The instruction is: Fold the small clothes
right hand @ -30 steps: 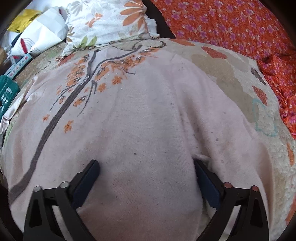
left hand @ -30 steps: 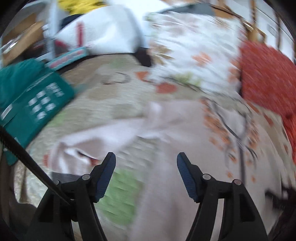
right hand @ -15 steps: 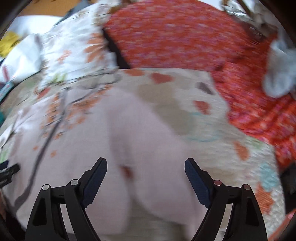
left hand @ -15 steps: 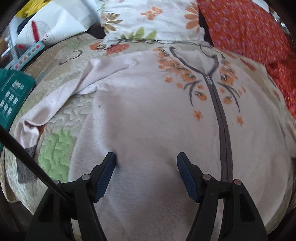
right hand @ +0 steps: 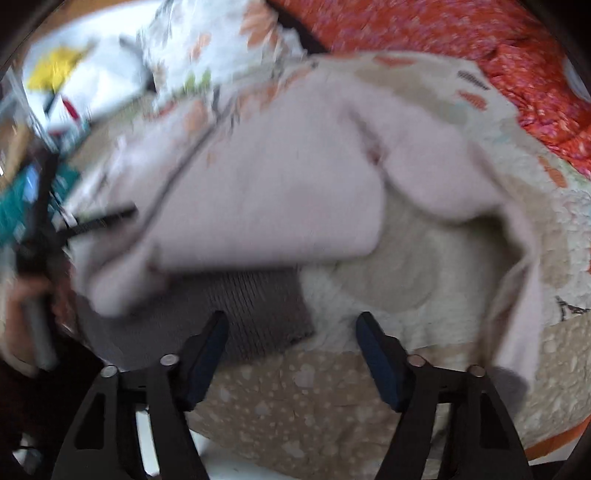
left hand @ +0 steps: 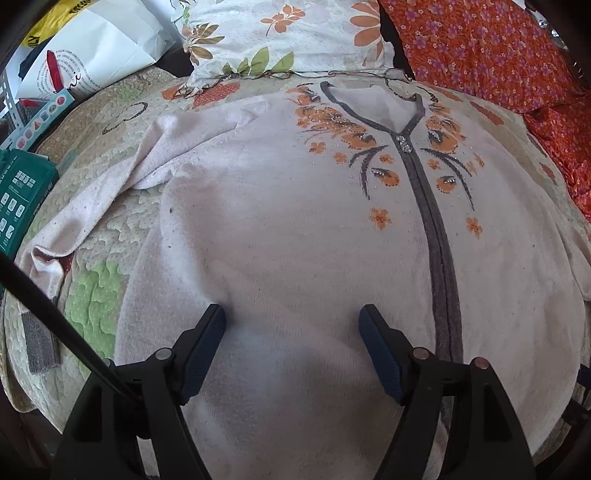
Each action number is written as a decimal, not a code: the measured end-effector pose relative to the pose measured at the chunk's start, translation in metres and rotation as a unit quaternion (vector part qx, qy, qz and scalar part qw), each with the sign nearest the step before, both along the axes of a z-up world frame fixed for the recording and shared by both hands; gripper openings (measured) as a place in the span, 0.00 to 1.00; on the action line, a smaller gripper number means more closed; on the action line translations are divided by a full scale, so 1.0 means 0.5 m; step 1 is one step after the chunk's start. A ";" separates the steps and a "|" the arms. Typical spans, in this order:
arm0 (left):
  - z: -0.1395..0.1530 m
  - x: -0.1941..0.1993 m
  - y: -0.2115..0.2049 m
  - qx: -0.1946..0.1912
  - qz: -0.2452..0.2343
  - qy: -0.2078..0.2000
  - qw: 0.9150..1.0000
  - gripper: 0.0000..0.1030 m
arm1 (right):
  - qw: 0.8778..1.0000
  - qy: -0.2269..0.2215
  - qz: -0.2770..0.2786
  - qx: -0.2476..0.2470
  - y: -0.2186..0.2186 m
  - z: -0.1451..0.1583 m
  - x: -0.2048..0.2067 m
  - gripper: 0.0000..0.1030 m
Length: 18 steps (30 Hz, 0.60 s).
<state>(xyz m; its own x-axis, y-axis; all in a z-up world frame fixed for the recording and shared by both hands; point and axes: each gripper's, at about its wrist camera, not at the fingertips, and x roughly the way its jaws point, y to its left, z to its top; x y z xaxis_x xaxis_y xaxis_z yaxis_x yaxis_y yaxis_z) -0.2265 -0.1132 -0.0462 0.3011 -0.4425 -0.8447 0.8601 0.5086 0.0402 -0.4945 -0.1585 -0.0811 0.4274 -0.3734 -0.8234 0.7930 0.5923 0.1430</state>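
Note:
A pale pink sweater (left hand: 295, 229) with a grey centre stripe and orange flowers lies flat, front up, on a quilted bed cover (left hand: 92, 291). Its left sleeve (left hand: 85, 206) trails toward the bed's left edge. My left gripper (left hand: 291, 317) is open and empty, low over the sweater's lower part. My right gripper (right hand: 291, 325) is open and empty at the bed's near edge. In the blurred right wrist view the sweater (right hand: 266, 192) lies ahead, its grey hem (right hand: 258, 310) by my left finger and its right sleeve (right hand: 517, 258) curving down the right.
A floral pillow (left hand: 280, 33) and a white bag (left hand: 92, 55) lie at the head of the bed. An orange flowered blanket (left hand: 498, 48) is at the right. A teal box (left hand: 18, 199) sits at the left edge. The other gripper and hand (right hand: 33, 236) show at far left.
The left gripper swung right from the sleeve to over the sweater's body. The right gripper drew back off the sweater to the bed's near edge, still moving.

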 end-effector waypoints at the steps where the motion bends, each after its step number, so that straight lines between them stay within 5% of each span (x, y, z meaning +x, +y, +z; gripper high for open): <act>1: 0.000 0.001 0.001 0.000 0.001 0.002 1.000 0.72 | 1.000 0.004 0.000 -0.017 -0.003 0.000 0.006 0.55; 2: 0.001 0.001 0.002 0.000 0.002 0.005 1.000 0.72 | 1.000 0.005 0.003 -0.027 0.000 0.004 0.010 0.14; 3: 0.002 0.002 0.002 -0.001 0.003 0.007 1.000 0.72 | 1.000 -0.015 0.015 -0.010 -0.002 0.010 0.008 0.06; 8: 0.004 0.002 0.006 -0.002 0.007 0.018 1.000 0.72 | 0.998 -0.025 0.016 0.060 0.054 0.017 -0.041 0.05; 13: 0.003 0.000 0.005 0.000 0.011 0.026 1.000 0.73 | 0.990 0.044 0.027 0.130 0.142 0.007 -0.105 0.06; 18: 0.002 -0.002 0.004 0.002 0.009 0.021 1.000 0.75 | 0.995 0.034 -0.009 0.092 0.112 0.067 -0.135 0.14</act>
